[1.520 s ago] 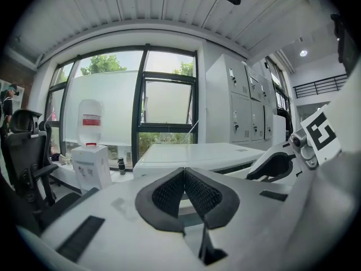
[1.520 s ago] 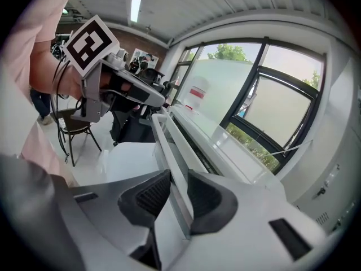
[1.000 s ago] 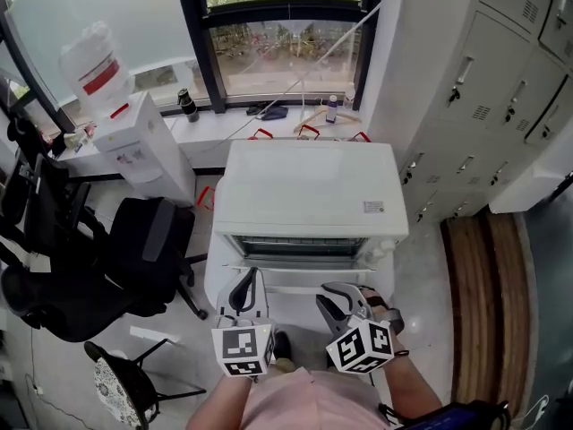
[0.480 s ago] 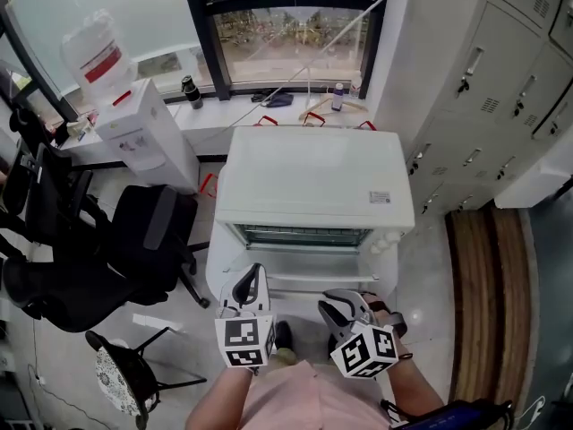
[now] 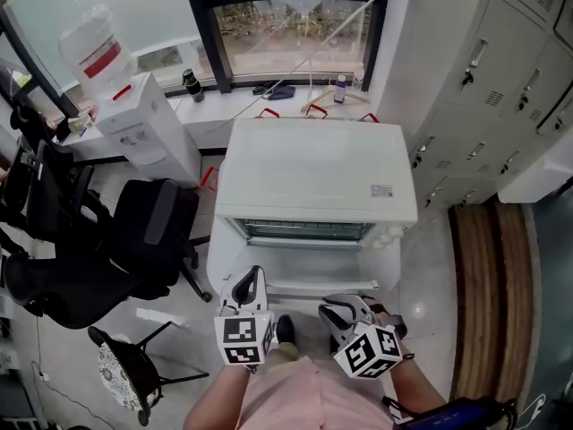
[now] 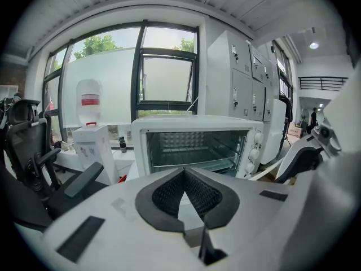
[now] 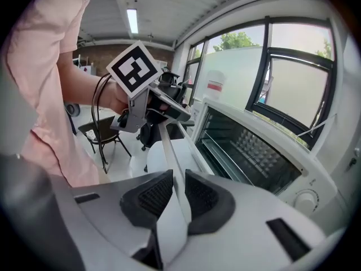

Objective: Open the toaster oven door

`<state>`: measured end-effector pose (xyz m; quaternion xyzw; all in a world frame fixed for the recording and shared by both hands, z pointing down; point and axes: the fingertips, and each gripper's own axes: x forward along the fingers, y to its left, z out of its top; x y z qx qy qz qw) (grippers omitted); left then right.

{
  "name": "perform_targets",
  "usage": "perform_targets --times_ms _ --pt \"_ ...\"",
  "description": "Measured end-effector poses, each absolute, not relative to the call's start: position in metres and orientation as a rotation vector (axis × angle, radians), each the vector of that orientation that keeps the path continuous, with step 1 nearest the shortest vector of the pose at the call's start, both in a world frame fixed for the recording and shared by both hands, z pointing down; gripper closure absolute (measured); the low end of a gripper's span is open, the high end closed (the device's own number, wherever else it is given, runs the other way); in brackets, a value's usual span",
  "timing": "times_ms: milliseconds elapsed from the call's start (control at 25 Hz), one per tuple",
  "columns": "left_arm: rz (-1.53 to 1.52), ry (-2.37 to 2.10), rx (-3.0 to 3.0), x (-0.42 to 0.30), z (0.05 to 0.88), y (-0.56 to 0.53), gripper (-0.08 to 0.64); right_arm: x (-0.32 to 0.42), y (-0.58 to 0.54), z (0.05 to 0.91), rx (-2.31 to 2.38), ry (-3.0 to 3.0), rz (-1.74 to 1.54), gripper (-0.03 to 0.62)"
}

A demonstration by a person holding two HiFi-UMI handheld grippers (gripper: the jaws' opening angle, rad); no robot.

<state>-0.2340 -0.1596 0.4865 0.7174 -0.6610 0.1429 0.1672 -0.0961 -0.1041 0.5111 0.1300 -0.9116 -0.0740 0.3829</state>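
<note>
Boxy white toaster oven (image 5: pixel 313 173) below the window, its glass door (image 5: pixel 304 269) swung down flat — right gripper (image 7: pixel 176 176) clenched on the white bar handle (image 7: pixel 168 143), left gripper (image 6: pixel 184 172) pinched closed, empty — so further downward pull could strain the hinges.

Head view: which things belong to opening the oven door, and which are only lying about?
Job:
oven
door
handle
right gripper, fingers shut on the handle

Lying about:
dispenser
chair
bottle
lockers
</note>
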Motion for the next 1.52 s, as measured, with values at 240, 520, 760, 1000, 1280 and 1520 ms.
perform_targets --times_ms 240,520,760,1000,1280,1520 --pt "0.415 -1.884 2.055 -0.234 0.487 -0.160 0.546 -0.087 -0.128 0.480 0.551 -2.534 0.139 0.523" --pt "0.407 -1.884 2.057 -0.232 0.487 -0.159 0.546 -0.058 -0.172 0.469 0.866 -2.447 0.204 0.591" --pt "0.415 -1.869 2.080 -0.231 0.489 -0.155 0.546 -0.054 -0.168 0.482 0.886 -2.371 0.237 0.591" --pt "0.413 -1.814 2.129 -0.231 0.489 -0.148 0.546 -0.054 -0.164 0.485 0.967 -2.336 0.260 0.591" --pt "0.414 -1.732 2.159 -0.229 0.492 -0.146 0.546 -0.052 -0.163 0.486 1.082 -2.332 0.303 0.591" --pt "0.405 -1.716 2.130 -0.223 0.496 -0.143 0.546 -0.048 -0.160 0.490 1.101 -2.329 0.292 0.591"
